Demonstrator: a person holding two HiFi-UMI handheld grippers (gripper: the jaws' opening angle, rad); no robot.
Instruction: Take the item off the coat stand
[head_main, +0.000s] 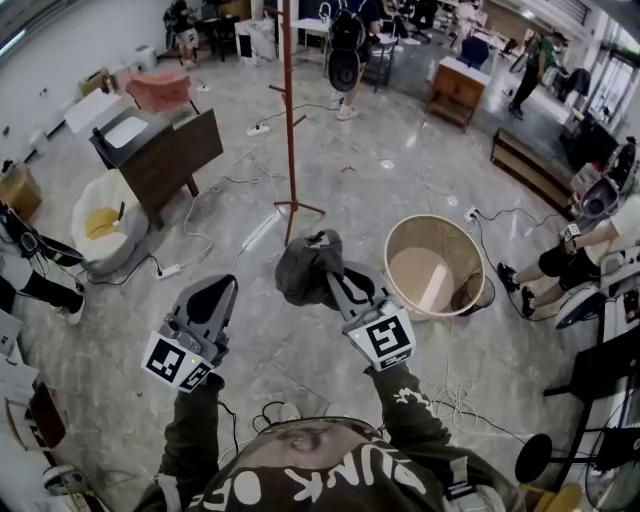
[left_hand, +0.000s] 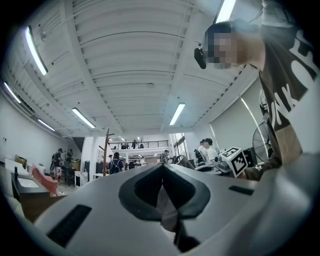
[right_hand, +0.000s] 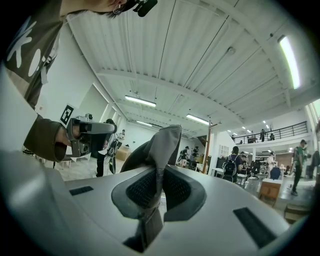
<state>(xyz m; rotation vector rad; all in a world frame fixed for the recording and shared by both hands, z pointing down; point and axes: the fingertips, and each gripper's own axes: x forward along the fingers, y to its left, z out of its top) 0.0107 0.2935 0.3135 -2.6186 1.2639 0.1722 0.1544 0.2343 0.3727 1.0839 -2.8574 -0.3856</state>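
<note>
The brown wooden coat stand (head_main: 290, 120) rises from the floor ahead of me with bare pegs. It also shows far off as the stand (left_hand: 106, 150) and the stand (right_hand: 207, 145) in the two gripper views. A dark grey cloth item (head_main: 303, 266) hangs off the stand, bunched in the air in front of me. My right gripper (head_main: 328, 278) is shut on a fold of the cloth (right_hand: 161, 145), which sticks up between its jaws. My left gripper (head_main: 222, 288) is to the left of the cloth, apart from it. Its jaws are shut, tips together, with nothing held (left_hand: 162, 169).
A round tan basket (head_main: 402, 236) stands on the floor just right of the cloth. A dark wooden desk (head_main: 175, 155) and a white chair (head_main: 95, 200) are at the left. Cables (head_main: 255, 232) trail round the stand's foot. People sit at the right and stand at the back.
</note>
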